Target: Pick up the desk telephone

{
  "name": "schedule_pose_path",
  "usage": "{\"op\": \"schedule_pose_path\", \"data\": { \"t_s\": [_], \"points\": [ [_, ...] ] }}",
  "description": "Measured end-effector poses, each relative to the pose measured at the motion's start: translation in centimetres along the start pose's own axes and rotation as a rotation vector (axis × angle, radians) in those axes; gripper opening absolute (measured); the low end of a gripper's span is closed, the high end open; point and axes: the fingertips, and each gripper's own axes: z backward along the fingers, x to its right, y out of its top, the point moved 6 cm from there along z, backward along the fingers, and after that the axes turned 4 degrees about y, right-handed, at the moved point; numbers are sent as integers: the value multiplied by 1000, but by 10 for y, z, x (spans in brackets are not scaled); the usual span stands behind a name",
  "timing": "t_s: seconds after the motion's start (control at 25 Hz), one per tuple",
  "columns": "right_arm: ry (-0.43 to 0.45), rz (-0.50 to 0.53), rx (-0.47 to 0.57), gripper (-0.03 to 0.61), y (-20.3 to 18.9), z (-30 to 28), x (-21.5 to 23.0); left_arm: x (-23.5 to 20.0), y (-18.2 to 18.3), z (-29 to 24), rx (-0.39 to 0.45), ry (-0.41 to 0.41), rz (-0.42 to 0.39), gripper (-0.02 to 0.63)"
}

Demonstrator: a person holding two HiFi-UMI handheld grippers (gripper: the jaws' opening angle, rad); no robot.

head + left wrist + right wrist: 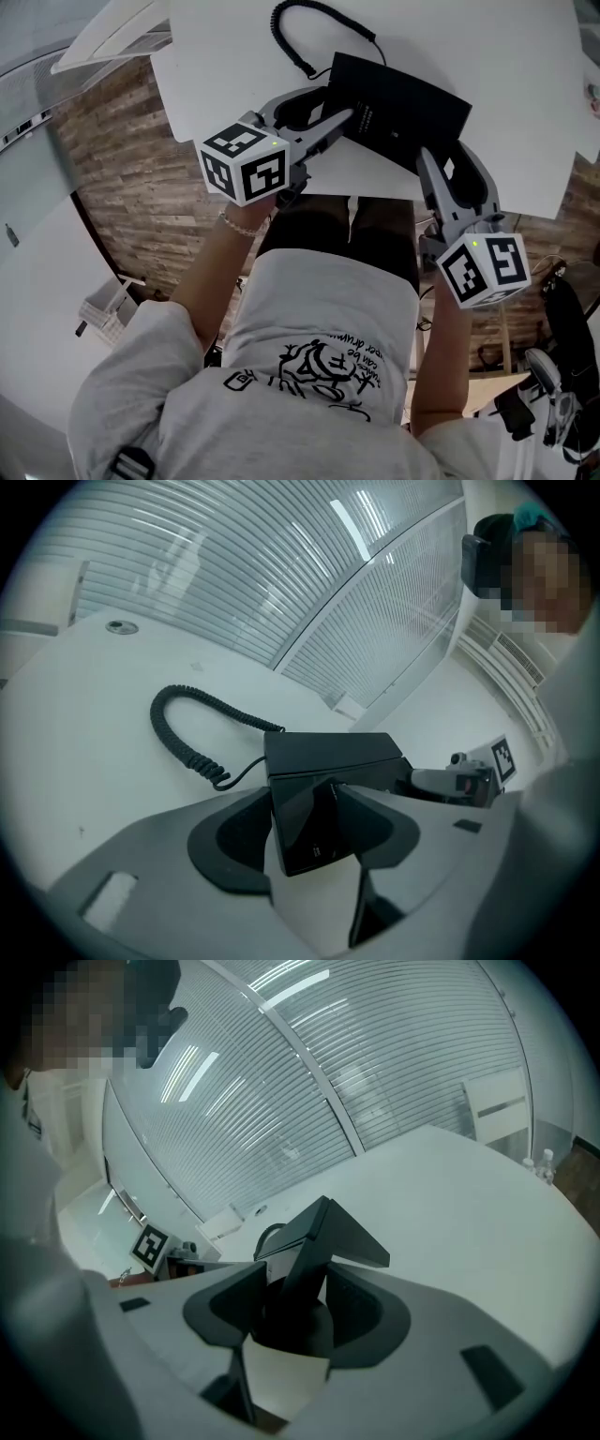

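A white tabletop (234, 56) fills the upper part of the head view, with a floor (141, 178) of brown wooden planks showing past its near edge. In both gripper views, pale slatted blinds (281, 574) stand behind it.

The telephone (398, 108) sits at the near edge of the tabletop, between the two tools. It is a flat, black, angular slab with sharp corners. Its top is matte and carries a small patch of pale print that is too small to read. In the left gripper view, the face between the jaws looks glossy. In the right gripper view the body looks tilted, with one corner raised. No view settles whether its underside is clear of the tabletop.

The left tool (339, 101) is clenched on the telephone's near left corner, and its own view shows the black body wedged between the two grey jaws. The right tool (442, 150) grasps the near right edge, with its jaws closed round a black corner that sticks up between them. Each tool carries a white cube with black square markers at the person's end.

A black coiled cord (295, 33) leaves the telephone's far left corner. It loops over the bare tabletop behind the telephone.
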Motion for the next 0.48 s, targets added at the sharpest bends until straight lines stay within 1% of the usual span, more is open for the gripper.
{"op": "schedule_pose_path", "data": {
  "t_s": [0.28,0.48],
  "points": [
    [12,12,33,189,31,14,-13,21,32,16,25,13,-11,216],
    [25,20,68,189,54,31,-26,41,54,31,49,3,-16,216]
  ]
}}
